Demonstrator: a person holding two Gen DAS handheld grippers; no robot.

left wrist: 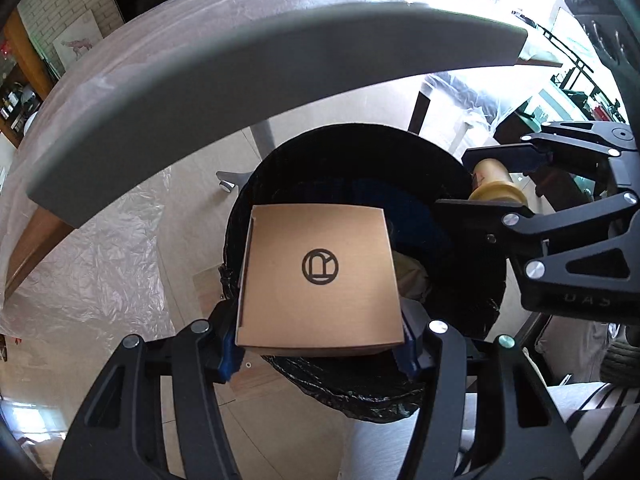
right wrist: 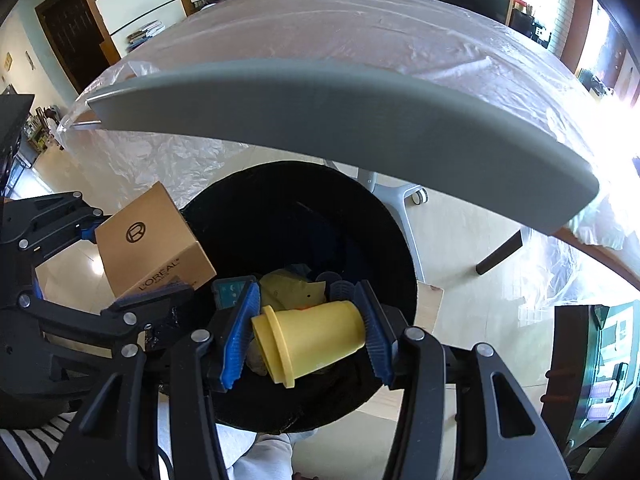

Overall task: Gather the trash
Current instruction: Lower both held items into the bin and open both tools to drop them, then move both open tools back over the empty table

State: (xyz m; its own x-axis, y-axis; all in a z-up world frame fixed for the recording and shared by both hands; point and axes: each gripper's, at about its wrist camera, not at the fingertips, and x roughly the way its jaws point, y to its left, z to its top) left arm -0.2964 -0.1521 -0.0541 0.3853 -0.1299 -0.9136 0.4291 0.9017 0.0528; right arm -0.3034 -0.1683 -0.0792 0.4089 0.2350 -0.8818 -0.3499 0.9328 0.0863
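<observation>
A brown carton [left wrist: 318,276] is clamped in the left tongs [left wrist: 320,344], a yellow cup [right wrist: 310,340] sideways in the right tongs [right wrist: 306,334]. Both are pitched steeply downward so each piece is hung over the black-lined bin [right wrist: 304,208], ready for dropping. Beyond, the plastic-draped bench [right wrist: 320,32] is seen.

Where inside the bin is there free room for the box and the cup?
Free: the dark far half of the bin, below the table edge. Crowded: the near side, where yellow wrapper and other trash lie under the cup.
</observation>
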